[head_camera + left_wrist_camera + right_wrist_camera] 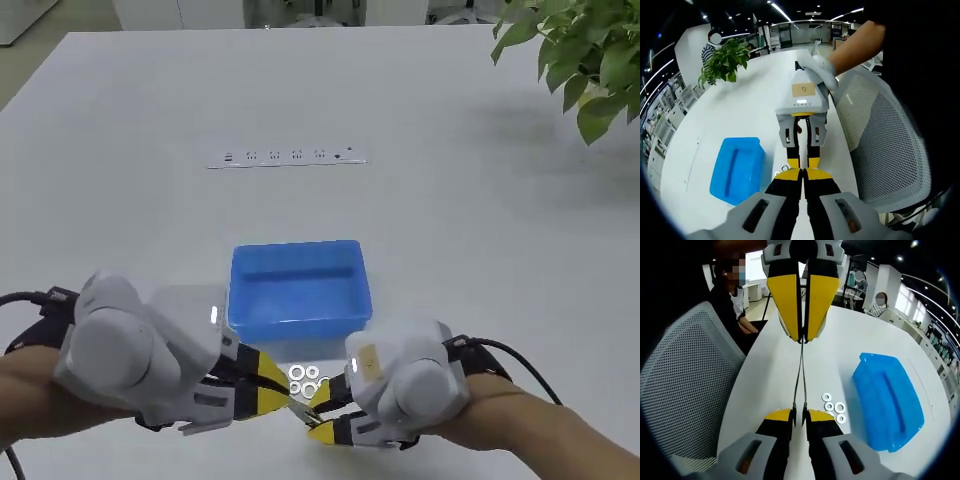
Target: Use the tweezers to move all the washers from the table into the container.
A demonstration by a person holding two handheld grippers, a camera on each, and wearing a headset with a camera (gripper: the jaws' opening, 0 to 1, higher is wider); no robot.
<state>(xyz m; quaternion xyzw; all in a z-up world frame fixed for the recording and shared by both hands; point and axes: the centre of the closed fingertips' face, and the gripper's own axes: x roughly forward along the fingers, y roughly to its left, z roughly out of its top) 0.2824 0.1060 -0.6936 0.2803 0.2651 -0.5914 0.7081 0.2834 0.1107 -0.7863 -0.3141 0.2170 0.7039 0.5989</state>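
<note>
Thin metal tweezers (801, 375) span the gap between my two grippers, which face each other tip to tip near the table's front edge. My left gripper (272, 388) (802, 175) is shut on one end and my right gripper (325, 412) (799, 415) is shut on the other. Several small white washers (307, 380) (835, 407) lie on the table just beyond the fingertips. Right behind them stands the blue container (298, 285) (887, 400) (737, 167). In the left gripper view the right gripper's body (804, 100) faces the camera.
A white power strip (287, 157) lies flat farther back on the white table (450, 200). A green plant (585, 60) stands at the far right corner. A grey mesh chair (885, 145) sits at the near table edge.
</note>
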